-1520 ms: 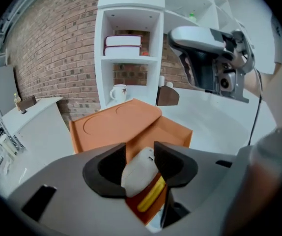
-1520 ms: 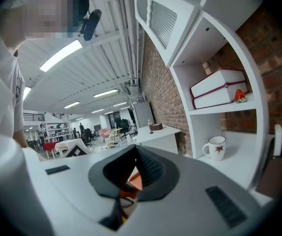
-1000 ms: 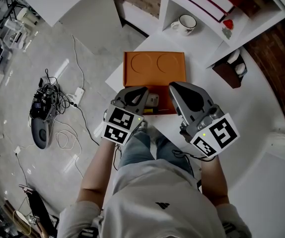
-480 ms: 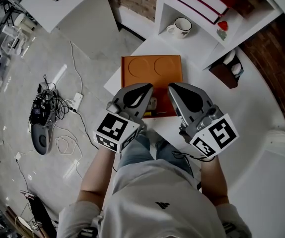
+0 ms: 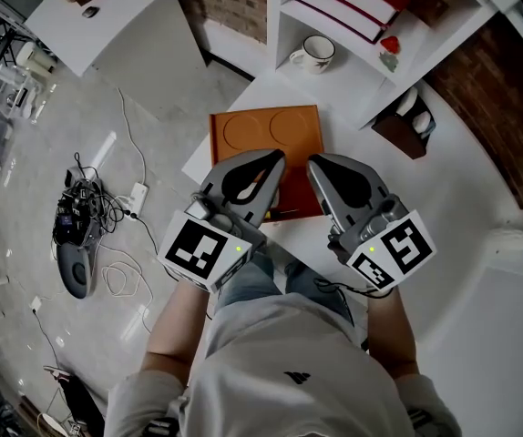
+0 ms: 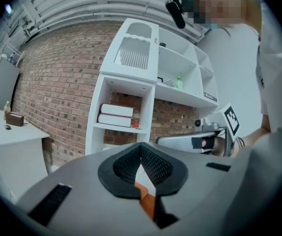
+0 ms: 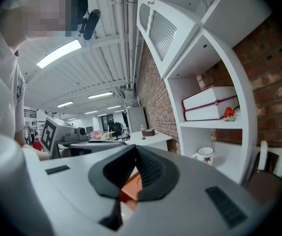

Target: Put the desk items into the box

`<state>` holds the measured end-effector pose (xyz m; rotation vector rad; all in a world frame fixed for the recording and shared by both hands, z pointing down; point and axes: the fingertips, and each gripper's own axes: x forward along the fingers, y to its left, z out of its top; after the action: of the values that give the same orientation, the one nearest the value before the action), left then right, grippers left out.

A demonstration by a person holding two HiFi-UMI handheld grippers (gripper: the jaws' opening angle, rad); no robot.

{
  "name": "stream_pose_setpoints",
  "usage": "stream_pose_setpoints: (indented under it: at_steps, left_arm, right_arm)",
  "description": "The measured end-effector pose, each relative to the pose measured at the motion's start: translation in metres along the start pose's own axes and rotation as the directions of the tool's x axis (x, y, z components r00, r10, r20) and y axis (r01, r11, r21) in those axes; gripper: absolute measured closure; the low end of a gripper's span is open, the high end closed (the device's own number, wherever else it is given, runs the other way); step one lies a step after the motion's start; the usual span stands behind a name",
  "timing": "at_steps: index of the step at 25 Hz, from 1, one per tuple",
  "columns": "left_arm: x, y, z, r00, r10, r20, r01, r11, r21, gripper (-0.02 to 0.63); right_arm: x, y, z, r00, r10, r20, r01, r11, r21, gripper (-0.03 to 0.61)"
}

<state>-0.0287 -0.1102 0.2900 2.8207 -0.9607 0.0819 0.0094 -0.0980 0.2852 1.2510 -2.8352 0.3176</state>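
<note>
An orange box [image 5: 266, 133] with two round hollows in its inside lies open on the white desk [image 5: 444, 198]. Both grippers hover side by side over its near edge and hide what lies there. My left gripper [image 5: 277, 157] is shut and empty, held level above the box's near left part. My right gripper [image 5: 315, 163] is shut and empty too, over the near right corner. In the left gripper view the closed gripper [image 6: 141, 149] shows a strip of orange box [image 6: 148, 203] below it. The right gripper view looks past its gripper [image 7: 135, 152] at the same box [image 7: 130, 186].
A white shelf unit stands behind the box with a mug [image 5: 314, 54] and red-and-white books [image 5: 348, 3]. A dark holder [image 5: 400, 126] sits at the desk's right. Cables and a device [image 5: 77, 226] lie on the floor at the left.
My left gripper has risen toward the camera and tipped up to level; its marker cube looks larger and sits further left. The right gripper has stayed put.
</note>
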Motion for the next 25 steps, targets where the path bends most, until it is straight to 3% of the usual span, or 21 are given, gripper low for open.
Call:
stream_pose_setpoints:
  at_steps: [5, 9, 14, 25]
  left_arm:
    - [0.004, -0.003, 0.000, 1.000, -0.003, -0.002, 0.003, 1.000, 0.018, 0.601]
    - [0.008, -0.010, 0.004, 0.999, -0.043, 0.021, 0.043, 0.999, -0.014, 0.601]
    - [0.018, -0.023, 0.003, 0.995, -0.098, 0.004, 0.098, 0.995, 0.010, 0.601]
    - [0.059, -0.072, -0.002, 0.966, -0.258, -0.035, 0.259, 0.965, 0.033, 0.601]
  right_arm:
    - [-0.005, -0.004, 0.001, 1.000, -0.015, 0.006, 0.015, 1.000, -0.002, 0.569]
    - [-0.009, -0.008, 0.003, 0.999, -0.033, 0.011, 0.033, 0.999, -0.003, 0.569]
    - [-0.019, -0.016, 0.004, 0.998, -0.067, 0.016, 0.067, 0.998, -0.001, 0.569]
    - [-0.073, -0.048, 0.008, 0.972, -0.229, 0.043, 0.229, 0.973, 0.011, 0.569]
